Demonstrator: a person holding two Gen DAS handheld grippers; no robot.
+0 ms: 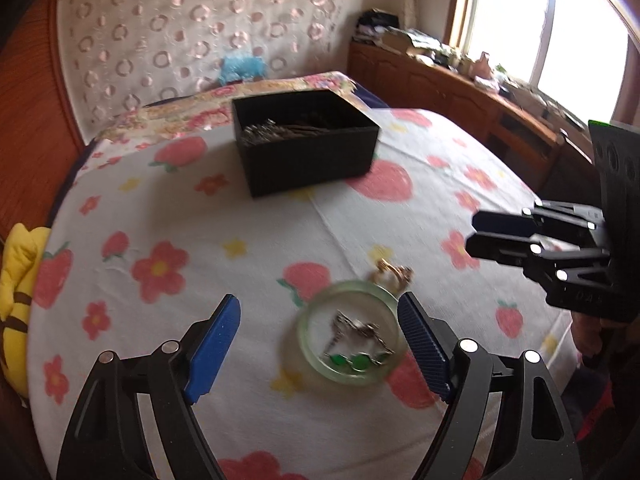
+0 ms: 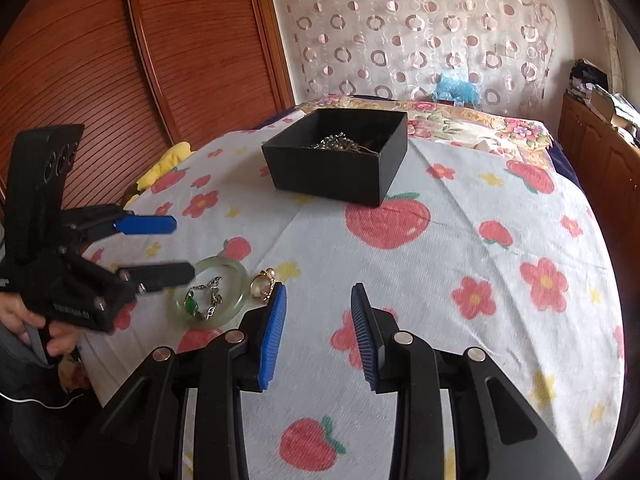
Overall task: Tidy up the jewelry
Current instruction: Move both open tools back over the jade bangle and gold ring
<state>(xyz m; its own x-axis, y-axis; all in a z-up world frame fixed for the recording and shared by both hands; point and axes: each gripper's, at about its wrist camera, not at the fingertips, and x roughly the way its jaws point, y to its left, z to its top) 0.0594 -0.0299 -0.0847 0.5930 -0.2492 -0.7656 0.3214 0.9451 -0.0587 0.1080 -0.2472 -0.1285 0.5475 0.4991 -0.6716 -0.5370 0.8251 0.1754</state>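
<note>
A pale green bangle [image 1: 340, 374] lies flat on the strawberry-print cloth [image 1: 280, 240]. Inside it sits a silver chain with green stones [image 1: 356, 340], and a gold piece with a pearl [image 1: 390, 274] rests just beyond it. My left gripper [image 1: 320, 304] is open over the bangle, which touches neither blue pad but lies nearer the right one. In the right wrist view the bangle [image 2: 242, 288], the gold piece [image 2: 262, 284] and the left gripper [image 2: 185, 247] show at lower left. My right gripper [image 2: 319, 288] is open over bare cloth, empty. A black box [image 2: 336, 176] farther back holds silvery chains [image 2: 336, 142].
Reddish wooden wardrobe doors [image 2: 120, 60] stand at the left, with a yellow plush [image 1: 16, 300] at the cloth's edge. A wooden cabinet [image 1: 460, 92] with clutter runs under the window on the right. A person's hand [image 2: 24, 320] holds the left gripper's handle.
</note>
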